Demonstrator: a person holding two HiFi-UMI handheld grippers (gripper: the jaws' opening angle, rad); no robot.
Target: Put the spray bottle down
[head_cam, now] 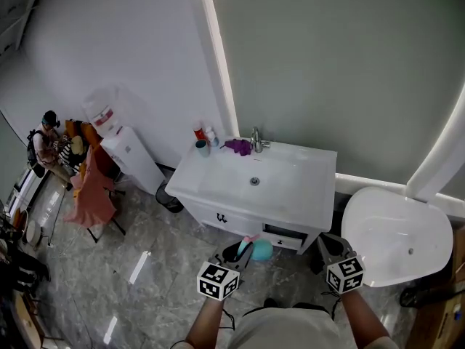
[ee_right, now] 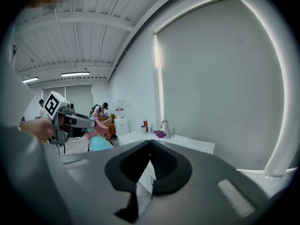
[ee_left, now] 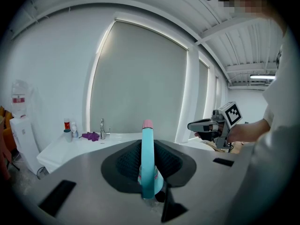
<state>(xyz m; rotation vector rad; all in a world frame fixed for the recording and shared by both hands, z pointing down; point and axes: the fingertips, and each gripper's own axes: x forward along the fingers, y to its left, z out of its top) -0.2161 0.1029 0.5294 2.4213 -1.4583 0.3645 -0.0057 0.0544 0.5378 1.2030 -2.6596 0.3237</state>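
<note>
The spray bottle (head_cam: 260, 250) is teal with a pink trigger and hangs in front of the vanity's lower drawer. My left gripper (head_cam: 240, 249) is shut on it. In the left gripper view the teal neck with its pink tip (ee_left: 147, 163) stands upright between the jaws. From the right gripper view I see the bottle (ee_right: 98, 143) from the side, under the left gripper (ee_right: 70, 121). My right gripper (head_cam: 328, 244) hovers to the right at about the same height. Its jaws (ee_right: 150, 143) meet at the tips with nothing between them.
A white vanity sink (head_cam: 305, 195) is straight ahead, with a faucet (head_cam: 256, 140), a purple cloth (head_cam: 237, 146), and a cup and small bottles (head_cam: 203, 145) along its back edge. A white toilet (head_cam: 396, 238) is at the right. A water dispenser (head_cam: 131, 155) and a pink chair (head_cam: 93, 195) stand at the left.
</note>
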